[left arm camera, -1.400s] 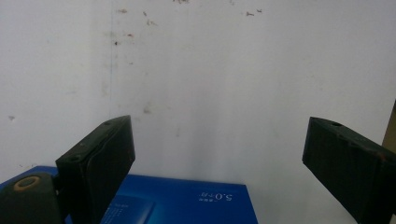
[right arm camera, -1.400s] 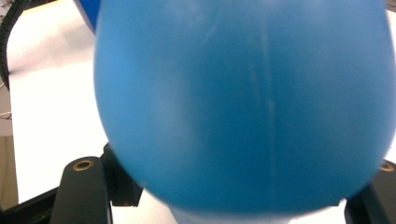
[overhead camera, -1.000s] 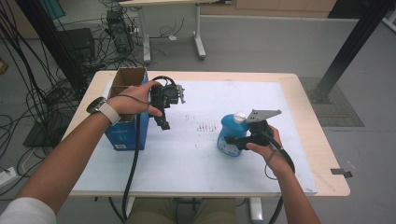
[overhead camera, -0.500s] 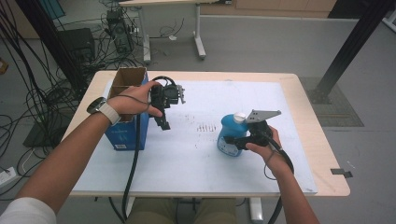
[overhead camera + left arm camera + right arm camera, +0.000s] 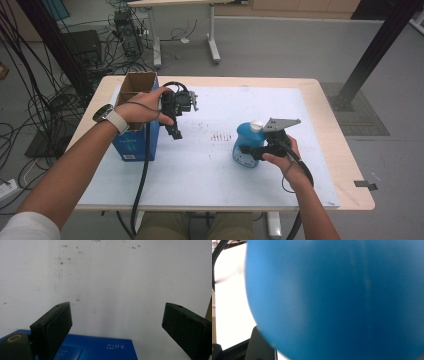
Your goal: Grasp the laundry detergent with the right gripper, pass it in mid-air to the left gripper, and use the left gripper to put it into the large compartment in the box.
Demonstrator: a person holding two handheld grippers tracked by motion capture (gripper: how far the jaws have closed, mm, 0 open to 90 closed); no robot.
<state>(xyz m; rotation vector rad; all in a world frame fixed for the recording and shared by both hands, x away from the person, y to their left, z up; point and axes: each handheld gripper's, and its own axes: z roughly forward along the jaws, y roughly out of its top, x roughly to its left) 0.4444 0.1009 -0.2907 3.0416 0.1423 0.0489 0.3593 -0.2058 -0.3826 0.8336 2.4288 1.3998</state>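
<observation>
On the surface point(image 5: 200, 165) I count one blue bottle point(image 5: 246, 145) with a white cap and one blue carton point(image 5: 135, 120), open at the top; I cannot see what, if anything, is inside either.

My right gripper point(image 5: 254, 150) has just been closing, with the bottle between its jaws. They sit against the bottle's right side, grasping it, and in the right gripper view the blue body point(image 5: 337, 297) looms up close. The bottle stands upright, well to the right of the carton, with a patch of small dark marks point(image 5: 220, 136) on the surface between them.

My left gripper point(image 5: 176, 131) hangs just to the right of the carton, pointing down, jaws spread wide and released, gripping nothing. In the left gripper view the carton's printed side point(image 5: 100, 348) lies below the jaws.
</observation>
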